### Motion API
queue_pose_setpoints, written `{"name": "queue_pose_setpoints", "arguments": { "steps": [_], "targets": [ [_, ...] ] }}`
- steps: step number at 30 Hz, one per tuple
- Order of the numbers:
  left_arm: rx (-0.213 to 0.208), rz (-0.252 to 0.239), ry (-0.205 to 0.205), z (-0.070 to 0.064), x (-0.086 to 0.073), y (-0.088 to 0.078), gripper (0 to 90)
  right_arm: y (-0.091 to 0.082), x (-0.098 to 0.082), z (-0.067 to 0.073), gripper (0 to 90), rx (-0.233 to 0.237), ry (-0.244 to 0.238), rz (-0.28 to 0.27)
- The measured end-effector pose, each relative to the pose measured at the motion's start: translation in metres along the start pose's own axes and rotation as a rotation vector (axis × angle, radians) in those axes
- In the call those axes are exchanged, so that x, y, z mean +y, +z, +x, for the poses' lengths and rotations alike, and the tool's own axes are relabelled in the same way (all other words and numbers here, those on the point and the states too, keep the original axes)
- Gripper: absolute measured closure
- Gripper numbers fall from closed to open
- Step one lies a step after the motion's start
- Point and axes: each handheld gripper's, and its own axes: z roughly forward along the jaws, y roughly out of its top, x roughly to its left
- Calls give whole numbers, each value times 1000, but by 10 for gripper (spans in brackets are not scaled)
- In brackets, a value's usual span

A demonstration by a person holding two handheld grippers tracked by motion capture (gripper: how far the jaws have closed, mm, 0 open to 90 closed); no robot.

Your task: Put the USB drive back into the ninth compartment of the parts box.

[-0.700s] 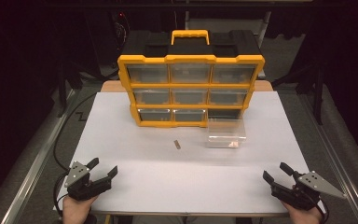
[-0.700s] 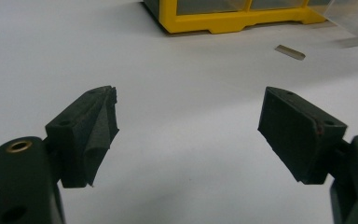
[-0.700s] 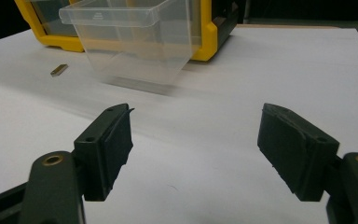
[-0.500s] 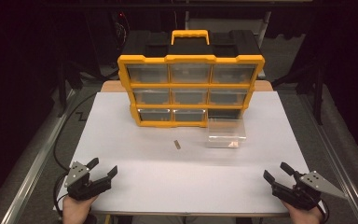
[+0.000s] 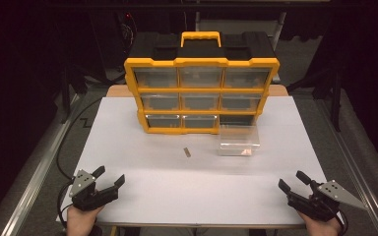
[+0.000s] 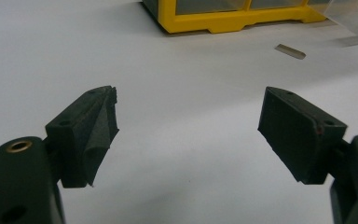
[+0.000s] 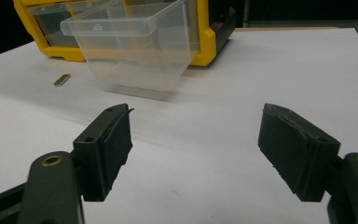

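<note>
1. High view: yellow drawer cabinet [image 5: 201,93] upright at far side of white table [image 5: 142,196]; bottom-right slot an empty dark hole.
2. Clear drawer [image 5: 238,140] out of cabinet, sitting on table just in front of that empty slot, apart from cabinet face.
3. Small flat metal piece [image 5: 187,152] lying alone on table, just left of drawer, not touching it.
4. Left gripper [image 5: 109,177] parked at near-left corner of table, jaws spread wide, nothing between them. Left gripper view: bare table between pads, metal piece [image 6: 290,51] well ahead and off to right.
5. Right gripper [image 5: 293,180] parked at near-right corner, jaws likewise at full spread, nothing held. Right gripper view: drawer [image 7: 135,44] ahead and a little left, metal piece [image 7: 62,80] beyond its left side.
6. Step in hand, judged: start position, no reach begun. Likely job: metal piece into drawer, drawer back into empty slot.
7. Next move, judged: one gripper forward to metal piece, jaws lowered to table on either side of it. Piece thin and flat, so pads need to close low, close against table, or risk sliding over it.
8. Drawer light and clear-walled; likely to skid if nudged. Steadying with other gripper probably useful.
</note>
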Motion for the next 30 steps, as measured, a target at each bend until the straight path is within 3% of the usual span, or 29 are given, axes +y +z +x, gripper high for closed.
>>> {"name": "queue_pose_setpoints", "arguments": {
  "steps": [30],
  "targets": [
    [5, 8, -5, 0, -1, 2, 198, 5, 5, 9, 267, 56, -15, -19]
  ]
}}
